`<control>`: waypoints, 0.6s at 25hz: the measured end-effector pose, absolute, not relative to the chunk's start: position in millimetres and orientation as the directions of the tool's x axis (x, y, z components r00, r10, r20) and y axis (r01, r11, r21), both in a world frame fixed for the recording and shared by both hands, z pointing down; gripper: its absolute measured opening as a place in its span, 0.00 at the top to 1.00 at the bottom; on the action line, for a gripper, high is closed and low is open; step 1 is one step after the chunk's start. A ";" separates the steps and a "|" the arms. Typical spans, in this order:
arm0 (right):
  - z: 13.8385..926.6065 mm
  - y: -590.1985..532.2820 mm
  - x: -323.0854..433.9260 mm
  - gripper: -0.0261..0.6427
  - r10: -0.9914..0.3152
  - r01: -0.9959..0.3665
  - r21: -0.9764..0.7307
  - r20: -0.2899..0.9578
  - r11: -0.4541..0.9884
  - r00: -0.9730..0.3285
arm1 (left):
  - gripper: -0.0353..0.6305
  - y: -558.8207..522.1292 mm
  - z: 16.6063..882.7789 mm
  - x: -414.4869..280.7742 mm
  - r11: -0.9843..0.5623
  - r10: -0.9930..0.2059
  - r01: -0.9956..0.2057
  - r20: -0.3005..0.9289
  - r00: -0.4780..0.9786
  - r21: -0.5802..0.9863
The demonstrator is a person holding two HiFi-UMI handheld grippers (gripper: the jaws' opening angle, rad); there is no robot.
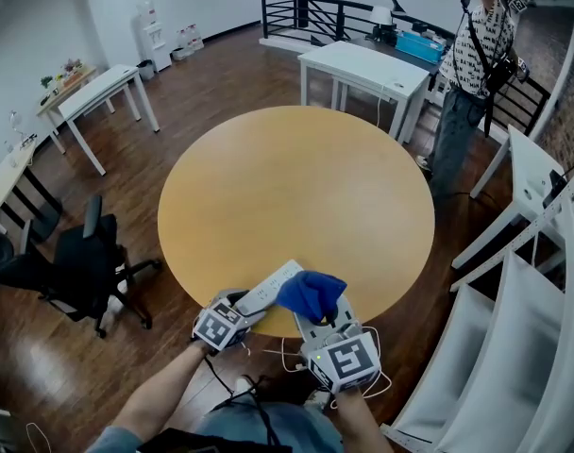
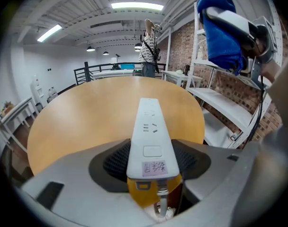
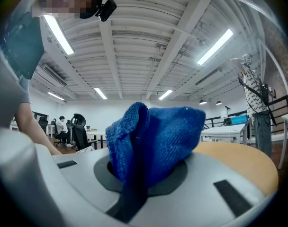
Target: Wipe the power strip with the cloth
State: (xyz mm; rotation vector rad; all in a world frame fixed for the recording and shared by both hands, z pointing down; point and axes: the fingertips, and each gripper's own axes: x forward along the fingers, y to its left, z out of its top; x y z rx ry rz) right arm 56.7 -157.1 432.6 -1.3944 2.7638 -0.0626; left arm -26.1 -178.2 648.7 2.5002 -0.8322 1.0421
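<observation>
A white power strip (image 1: pixel 271 288) (image 2: pixel 148 136) is clamped in my left gripper (image 1: pixel 238 311) (image 2: pixel 151 167), held by its cable end above the near rim of the round wooden table (image 1: pixel 296 196). Its sockets face up and its free end points out over the table. My right gripper (image 1: pixel 323 314) (image 3: pixel 146 167) is shut on a bunched blue cloth (image 1: pixel 310 293) (image 3: pixel 153 138). In the head view the cloth hangs just right of the strip's far end, close to it. The cloth (image 2: pixel 222 30) also shows at the upper right of the left gripper view, apart from the strip.
A person (image 1: pixel 476 59) stands beyond the table at the upper right, near a white desk (image 1: pixel 362 69). White shelving (image 1: pixel 532 281) lines the right side. A black office chair (image 1: pixel 79 262) stands at the left, with more white desks (image 1: pixel 93 97) behind it.
</observation>
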 end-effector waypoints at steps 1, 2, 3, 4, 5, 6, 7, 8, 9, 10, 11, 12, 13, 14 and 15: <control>432.9 -157.1 56.4 0.87 -0.806 -0.804 -0.054 -0.022 0.592 -0.592 | 0.52 -178.5 648.2 -26.7 -0.783 -0.400 -0.620 0.717 0.571 0.057; 432.9 -157.1 56.3 0.87 -0.808 -0.806 -0.051 -0.022 0.590 -0.589 | 0.52 -178.9 647.4 -27.3 -0.781 -0.405 -0.622 0.711 0.575 0.059; 432.8 -156.7 56.2 0.87 -0.809 -0.807 -0.050 -0.020 0.588 -0.588 | 0.52 -179.4 646.1 -27.8 -0.778 -0.412 -0.625 0.703 0.580 0.060; 432.6 -155.9 56.1 0.87 -0.808 -0.807 -0.051 -0.014 0.588 -0.589 | 0.52 -180.2 643.6 -27.9 -0.775 -0.421 -0.630 0.693 0.585 0.061; 432.3 -154.8 56.1 0.87 -0.807 -0.806 -0.056 -0.007 0.589 -0.590 | 0.52 -181.1 639.3 -27.5 -0.769 -0.433 -0.636 0.679 0.593 0.064; 431.6 -154.0 56.5 0.87 -0.807 -0.805 -0.059 -0.004 0.590 -0.591 | 0.52 -182.1 633.1 -26.8 -0.764 -0.447 -0.642 0.660 0.604 0.070; 430.4 -153.9 57.5 0.87 -0.808 -0.807 -0.056 -0.010 0.588 -0.588 | 0.52 -183.4 624.8 -26.1 -0.759 -0.464 -0.647 0.635 0.617 0.075; 428.5 -154.1 58.7 0.87 -0.810 -0.809 -0.050 -0.021 0.586 -0.586 | 0.52 -184.7 614.5 -25.3 -0.755 -0.482 -0.651 0.607 0.632 0.078; 425.4 -154.1 60.1 0.87 -0.812 -0.810 -0.044 -0.030 0.584 -0.583 | 0.52 -186.2 602.5 -24.1 -0.752 -0.501 -0.654 0.577 0.645 0.079; 421.1 -153.8 61.7 0.87 -0.813 -0.812 -0.040 -0.039 0.582 -0.581 | 0.52 -187.6 589.0 -22.5 -0.750 -0.520 -0.657 0.545 0.657 0.076; 415.7 -153.3 63.0 0.87 -0.814 -0.813 -0.037 -0.048 0.581 -0.579 | 0.52 -188.8 574.5 -20.9 -0.750 -0.539 -0.658 0.514 0.668 0.070; 409.6 -152.7 63.4 0.87 -0.813 -0.813 -0.032 -0.057 0.581 -0.579 | 0.52 -189.6 559.6 -19.7 -0.750 -0.555 -0.659 0.484 0.677 0.062; 403.4 -151.7 62.8 0.87 -0.812 -0.812 -0.029 -0.061 0.583 -0.581 | 0.52 -190.0 544.9 -19.1 -0.751 -0.570 -0.659 0.454 0.685 0.052; 397.2 -150.4 61.4 0.87 -0.809 -0.809 -0.028 -0.061 0.587 -0.585 | 0.52 -190.2 530.5 -18.8 -0.751 -0.584 -0.659 0.427 0.691 0.040; 390.9 -149.2 60.4 0.87 -0.806 -0.806 -0.028 -0.062 0.591 -0.588 | 0.52 -190.2 516.5 -18.4 -0.750 -0.597 -0.661 0.401 0.695 0.027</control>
